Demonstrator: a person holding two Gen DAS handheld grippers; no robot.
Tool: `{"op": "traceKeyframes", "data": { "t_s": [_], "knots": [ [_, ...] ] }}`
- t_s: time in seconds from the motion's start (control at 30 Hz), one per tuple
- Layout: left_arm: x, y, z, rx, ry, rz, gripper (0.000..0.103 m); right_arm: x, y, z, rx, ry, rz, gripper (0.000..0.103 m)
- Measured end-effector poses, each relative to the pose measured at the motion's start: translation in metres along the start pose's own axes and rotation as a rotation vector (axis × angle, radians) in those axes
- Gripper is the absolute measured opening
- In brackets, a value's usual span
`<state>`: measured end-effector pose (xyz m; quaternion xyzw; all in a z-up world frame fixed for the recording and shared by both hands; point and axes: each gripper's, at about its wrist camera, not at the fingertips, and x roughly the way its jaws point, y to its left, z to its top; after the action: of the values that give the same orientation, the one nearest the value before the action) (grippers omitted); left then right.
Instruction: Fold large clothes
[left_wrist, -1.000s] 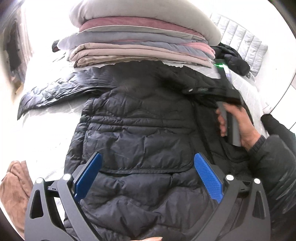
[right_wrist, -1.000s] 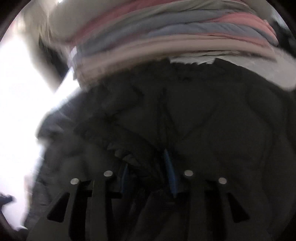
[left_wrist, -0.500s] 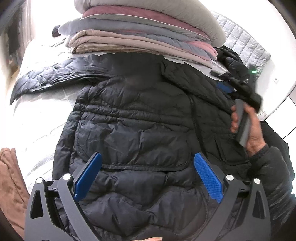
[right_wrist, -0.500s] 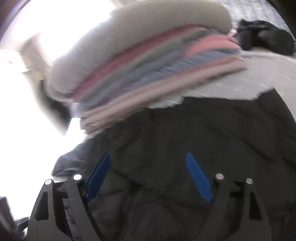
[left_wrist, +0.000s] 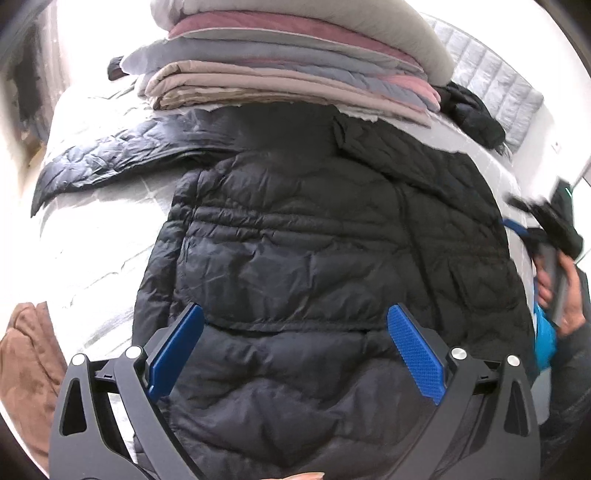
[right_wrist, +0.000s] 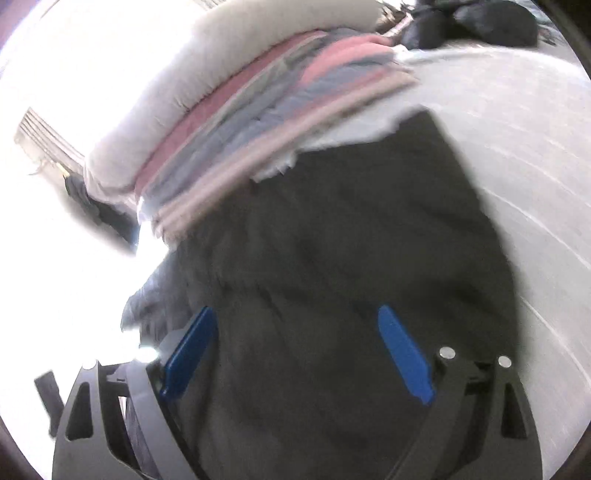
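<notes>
A black quilted puffer jacket (left_wrist: 314, 240) lies flat on the white bed (left_wrist: 92, 240). Its left sleeve (left_wrist: 110, 155) stretches out to the left. My left gripper (left_wrist: 295, 314) hovers open above the jacket's lower half, with nothing between its blue pads. My right gripper (right_wrist: 295, 314) is above the jacket's right part (right_wrist: 351, 240); its jaws are opening and no cloth is between them. In the left wrist view a hand (left_wrist: 569, 295) holds that gripper beyond the jacket's right edge.
A tall stack of folded bedding and clothes (left_wrist: 295, 74) stands right behind the jacket's collar, also seen as the stack (right_wrist: 258, 110). A black garment (left_wrist: 472, 114) lies at the back right. A brown cloth (left_wrist: 26, 369) sits at the left edge and something bright blue (left_wrist: 545, 343) at the right.
My right gripper was shut on jacket cloth near the upper right; it let go, opened wide and swung off past the jacket's right edge. The left gripper hardly moved.
</notes>
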<state>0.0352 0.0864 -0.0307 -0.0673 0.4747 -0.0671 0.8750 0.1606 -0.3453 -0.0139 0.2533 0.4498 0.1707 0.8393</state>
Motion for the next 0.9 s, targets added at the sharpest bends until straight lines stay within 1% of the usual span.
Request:
{"op": "traceKeyframes", "data": {
  "t_s": [0.07,0.13,0.2,0.3,0.37,0.43,0.53,0.6,0.67,0.7,0.77,0.83,0.9],
  "knots": [
    [0.001,0.011,-0.003,-0.008,0.004,-0.002,0.096,-0.037,-0.023,-0.032,0.007,0.021,-0.035,0.087],
    [0.003,0.030,-0.005,-0.037,0.007,-0.006,0.096,-0.071,-0.054,-0.070,0.035,0.043,-0.059,0.087],
    [0.005,0.049,-0.008,-0.077,0.018,0.001,0.096,-0.098,-0.075,-0.100,0.090,0.060,-0.063,0.087],
    [-0.002,0.088,-0.019,-0.169,0.002,0.047,0.096,-0.126,-0.105,-0.135,0.177,0.069,-0.051,0.087],
    [-0.010,0.109,-0.027,-0.232,-0.008,0.065,0.096,-0.132,-0.118,-0.155,0.224,0.088,-0.018,0.087],
    [-0.014,0.127,-0.037,-0.290,0.002,0.080,0.096,-0.134,-0.125,-0.174,0.265,0.105,0.056,0.087],
    [-0.012,0.144,-0.055,-0.334,0.051,0.086,0.096,-0.132,-0.125,-0.192,0.307,0.140,0.148,0.087],
    [-0.008,0.149,-0.066,-0.349,0.096,0.059,0.096,-0.135,-0.120,-0.202,0.304,0.145,0.187,0.087],
    [-0.003,0.153,-0.079,-0.383,0.148,-0.015,0.096,-0.137,-0.116,-0.210,0.312,0.153,0.252,0.087],
    [-0.002,0.154,-0.083,-0.393,0.160,-0.042,0.096,-0.139,-0.115,-0.212,0.319,0.150,0.292,0.087],
    [-0.003,0.153,-0.091,-0.404,0.172,-0.096,0.096,-0.140,-0.108,-0.215,0.316,0.148,0.364,0.087],
    [-0.006,0.153,-0.096,-0.411,0.179,-0.149,0.096,-0.134,-0.103,-0.216,0.325,0.163,0.417,0.087],
    [-0.010,0.155,-0.101,-0.429,0.169,-0.204,0.096,-0.127,-0.103,-0.218,0.348,0.184,0.450,0.087]
  ]
}}
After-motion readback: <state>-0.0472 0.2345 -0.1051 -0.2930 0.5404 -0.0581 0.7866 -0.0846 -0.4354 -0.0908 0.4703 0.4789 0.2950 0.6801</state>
